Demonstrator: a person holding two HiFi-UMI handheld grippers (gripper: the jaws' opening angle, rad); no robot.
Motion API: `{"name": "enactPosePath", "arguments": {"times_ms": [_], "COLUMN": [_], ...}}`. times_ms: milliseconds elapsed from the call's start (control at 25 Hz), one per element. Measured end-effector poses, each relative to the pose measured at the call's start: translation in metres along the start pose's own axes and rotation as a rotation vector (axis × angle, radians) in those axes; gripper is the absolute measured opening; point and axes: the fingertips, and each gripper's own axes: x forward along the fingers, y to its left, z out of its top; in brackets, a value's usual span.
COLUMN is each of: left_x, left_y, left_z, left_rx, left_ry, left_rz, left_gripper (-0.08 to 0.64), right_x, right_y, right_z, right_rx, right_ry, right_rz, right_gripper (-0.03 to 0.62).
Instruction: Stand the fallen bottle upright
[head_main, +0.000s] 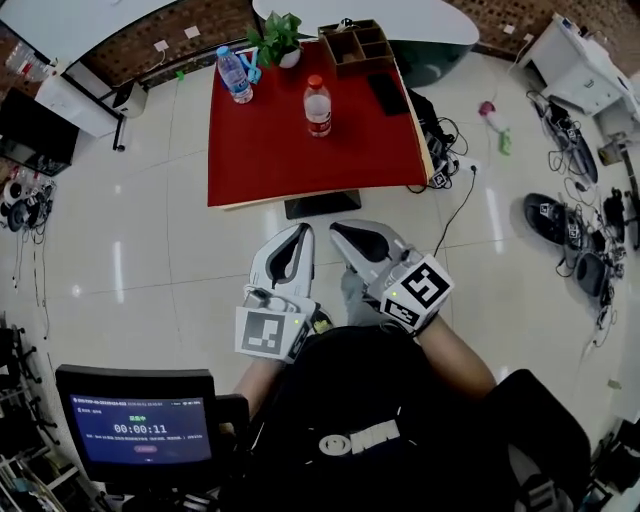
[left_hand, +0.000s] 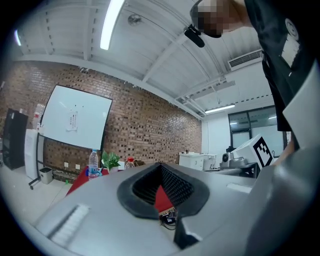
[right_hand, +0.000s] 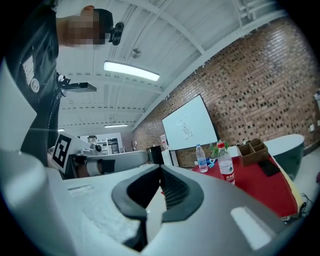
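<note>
On the red table (head_main: 270, 160) stand two clear bottles, both upright: one with a blue label (head_main: 234, 75) at the far left and one with a red cap (head_main: 317, 105) near the middle. No bottle lies on its side in any view. My left gripper (head_main: 303, 230) and right gripper (head_main: 335, 231) hang side by side over the floor, short of the table's near edge, both shut and empty. The left gripper (left_hand: 161, 167) view has both bottles (left_hand: 93, 164) (left_hand: 130, 162) far ahead. The right gripper (right_hand: 161, 169) view shows the same bottles (right_hand: 201, 159) (right_hand: 225, 164) off to the right.
A potted plant (head_main: 280, 38), a wooden organiser (head_main: 358, 45) and a black phone (head_main: 387, 93) share the table's far side. Cables and shoes (head_main: 560, 220) litter the floor on the right. A monitor (head_main: 145, 428) stands at my near left.
</note>
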Motion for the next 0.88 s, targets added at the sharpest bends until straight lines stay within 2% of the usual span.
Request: {"name": "enactPosePath", "arguments": {"times_ms": [200, 400, 640, 880], "left_x": [-0.044, -0.067, -0.071, -0.058], "left_y": [-0.022, -0.031, -0.046, -0.057], "left_z": [0.000, 0.004, 0.013, 0.011], "left_rx": [-0.009, 0.004, 0.016, 0.015], "left_ry": [-0.027, -0.047, -0.061, -0.055], "left_rz": [-0.045, -0.047, -0.051, -0.027], "left_gripper": [0.003, 0.003, 0.003, 0.003], "right_x": [-0.025, -0.032, -0.041, -0.050], "right_y": [0.050, 0.086, 0.090, 0.075], "right_z": [-0.004, -0.001, 0.002, 0.008], "right_rx": [0.011, -0.006, -0.002, -0.007], "right_ry": [-0.004, -0.011, -0.002, -0.019], "right_rz": [-0.036, -0.003, 0.016, 0.010], "right_gripper": [0.005, 0.005, 0.005, 0.005]}}
